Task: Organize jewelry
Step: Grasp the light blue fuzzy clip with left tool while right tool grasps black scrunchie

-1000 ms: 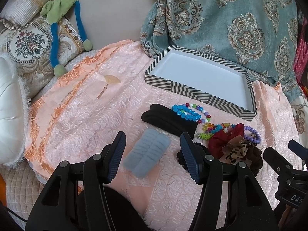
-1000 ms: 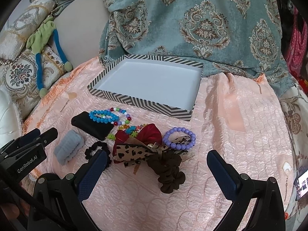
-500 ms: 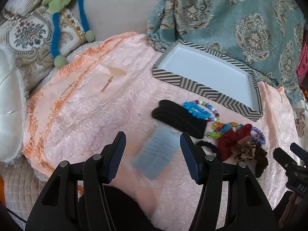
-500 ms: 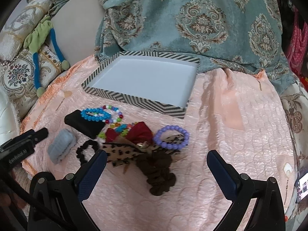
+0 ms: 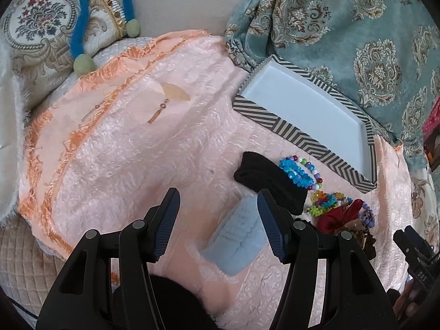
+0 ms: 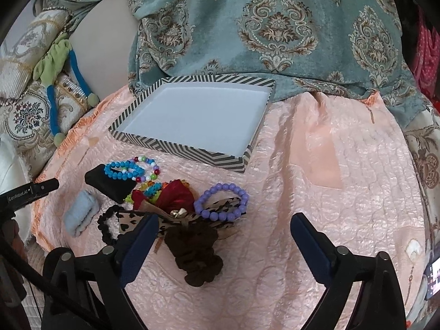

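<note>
A striped box [image 6: 178,148] with a white empty inside [image 5: 305,137] lies on the pink cloth. In front of it sits a heap: a light blue hair band [image 5: 235,244] [image 6: 81,214], a black band [image 5: 269,178] [image 6: 110,184], a blue bead bracelet [image 6: 123,169] [image 5: 293,170], a purple bead bracelet [image 6: 221,202], a red scrunchie [image 6: 176,196], a leopard bow [image 6: 134,220], a brown scrunchie [image 6: 195,255]. My left gripper [image 5: 218,220] is open, the light blue band just inside its right finger. My right gripper [image 6: 222,233] is wide open over the brown scrunchie.
A teal patterned curtain [image 6: 275,27] hangs behind the box. Embroidered cushions [image 5: 41,27] and a green and blue plush toy [image 6: 55,63] lie at the left. The pink cloth [image 6: 343,192] stretches bare to the right of the heap.
My left gripper has shifted left and a little closer, so the light blue band now sits near its right finger. My right gripper has come slightly nearer the heap. Both stay open.
</note>
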